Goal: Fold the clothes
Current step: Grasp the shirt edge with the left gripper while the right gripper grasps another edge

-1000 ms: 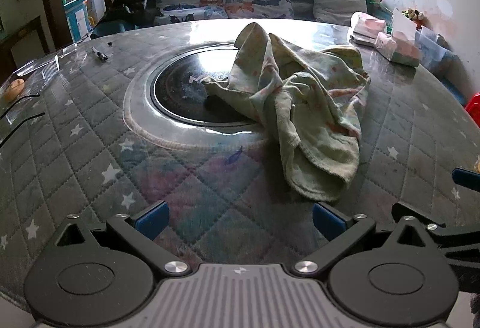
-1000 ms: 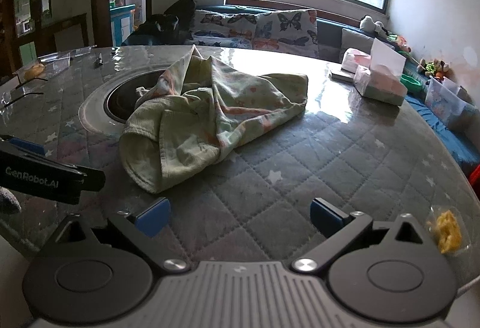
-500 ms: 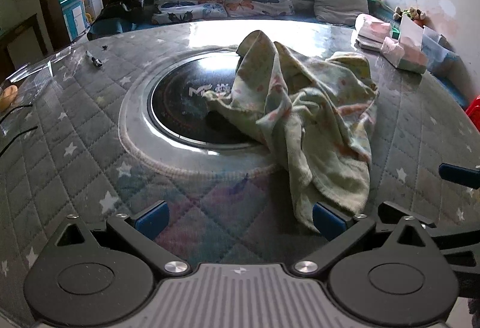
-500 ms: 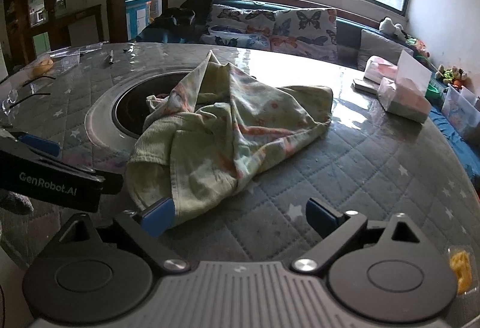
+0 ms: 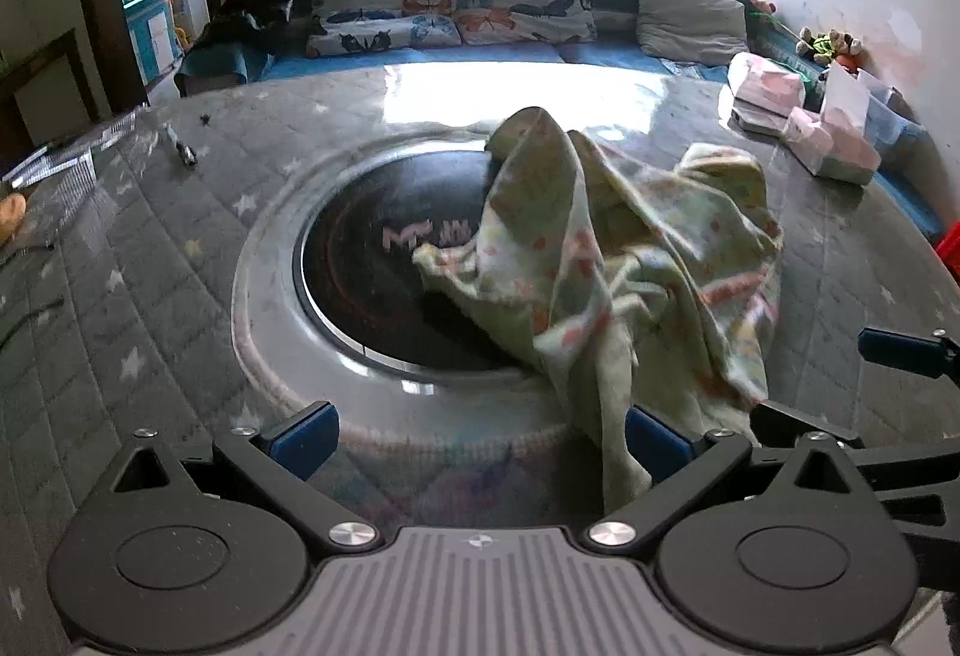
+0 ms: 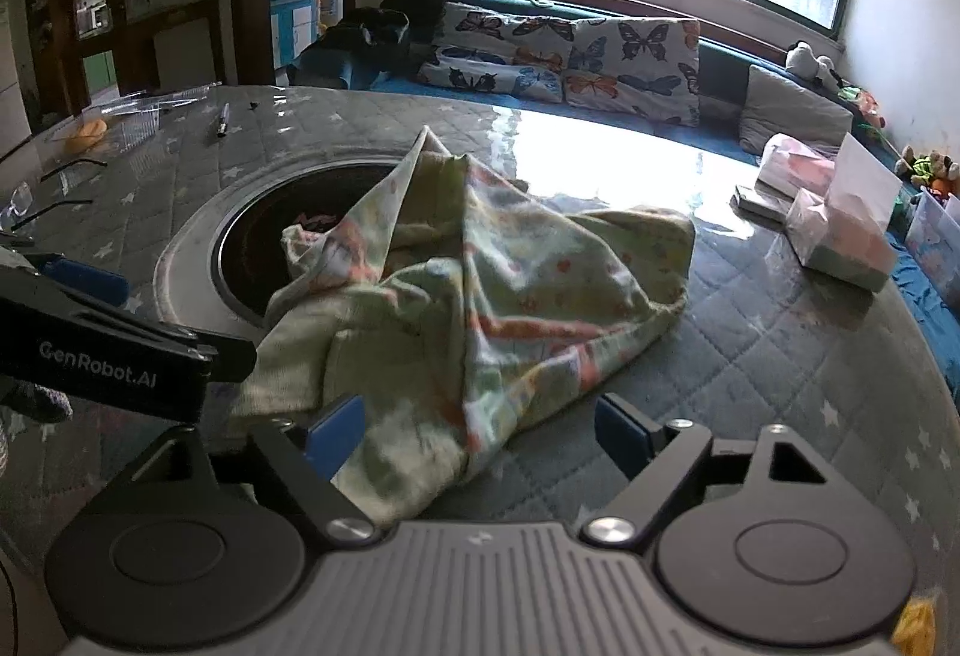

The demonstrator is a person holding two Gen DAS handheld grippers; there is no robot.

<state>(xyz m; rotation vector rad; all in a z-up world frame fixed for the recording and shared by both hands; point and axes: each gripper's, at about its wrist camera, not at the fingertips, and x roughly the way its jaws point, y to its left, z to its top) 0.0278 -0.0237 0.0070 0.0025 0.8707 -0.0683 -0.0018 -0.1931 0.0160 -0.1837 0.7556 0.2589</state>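
A crumpled pale green cloth with orange print (image 5: 636,260) lies on the round quilted table (image 5: 150,296), partly over the dark cooktop disc (image 5: 384,284). My left gripper (image 5: 480,440) is open, and the cloth's near end hangs just inside its right finger (image 5: 657,443). In the right wrist view the same cloth (image 6: 492,296) reaches between the jaws of my right gripper (image 6: 480,434). Those jaws are closing, with a gap still showing beside the right pad (image 6: 621,434). The left gripper's body (image 6: 120,362) sits at that view's left edge.
A tissue box (image 6: 846,236) and pink plastic bags (image 6: 792,170) stand at the table's right. A pen (image 6: 222,119), glasses (image 6: 36,209) and a clear container (image 6: 120,116) lie at the far left. A sofa with butterfly pillows (image 6: 570,50) runs behind.
Both grippers have moved forward to the cloth. Its near end now lies between the right gripper's jaws, which have narrowed, and beside the left gripper's right finger.
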